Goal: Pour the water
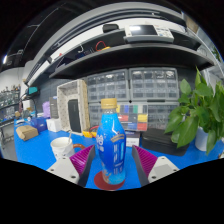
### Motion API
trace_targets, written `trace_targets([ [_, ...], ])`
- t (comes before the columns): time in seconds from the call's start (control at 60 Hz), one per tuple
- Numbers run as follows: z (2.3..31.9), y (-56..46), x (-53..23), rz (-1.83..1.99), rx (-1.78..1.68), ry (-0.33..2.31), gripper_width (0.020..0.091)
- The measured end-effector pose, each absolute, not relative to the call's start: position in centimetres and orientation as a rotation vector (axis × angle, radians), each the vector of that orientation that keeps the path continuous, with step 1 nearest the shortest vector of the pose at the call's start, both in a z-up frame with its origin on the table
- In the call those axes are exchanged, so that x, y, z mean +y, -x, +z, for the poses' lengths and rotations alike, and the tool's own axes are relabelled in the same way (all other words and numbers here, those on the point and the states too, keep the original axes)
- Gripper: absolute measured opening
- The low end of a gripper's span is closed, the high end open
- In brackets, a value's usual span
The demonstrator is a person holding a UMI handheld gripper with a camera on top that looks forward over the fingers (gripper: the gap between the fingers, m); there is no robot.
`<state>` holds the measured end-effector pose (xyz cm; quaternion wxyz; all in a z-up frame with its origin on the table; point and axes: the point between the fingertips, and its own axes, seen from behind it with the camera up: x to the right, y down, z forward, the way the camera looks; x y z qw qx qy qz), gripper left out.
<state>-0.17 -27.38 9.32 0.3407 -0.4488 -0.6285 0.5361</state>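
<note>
A blue bottle (112,140) with an orange cap and a white label stands upright on a dark red round coaster (100,181) on the blue table (38,156). My gripper (113,156) is open, and the bottle stands between its two fingers with a small gap at either side. The magenta pads (84,157) flank the bottle's lower half. A white cup (62,147) sits on the table just left of the left finger.
A leafy green plant (200,108) in a pot stands to the right. A cardboard box (27,131) lies at the far left. Behind the table are drawer cabinets (140,90) and long shelves (110,45) with clutter.
</note>
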Motion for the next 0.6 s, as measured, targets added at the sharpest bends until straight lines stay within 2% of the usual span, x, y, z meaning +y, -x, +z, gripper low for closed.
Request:
trace_targets([
  [0.133,8.7,-3.9,-27.1,1.399,-1.678,1.185,0.0825],
  [0.383,8.0,-9.5,-23.7,1.239,-1.629,1.280,0.0822],
  [0.6,9.6,-11.6,-22.7,1.207,-1.599,1.257,0.0824],
])
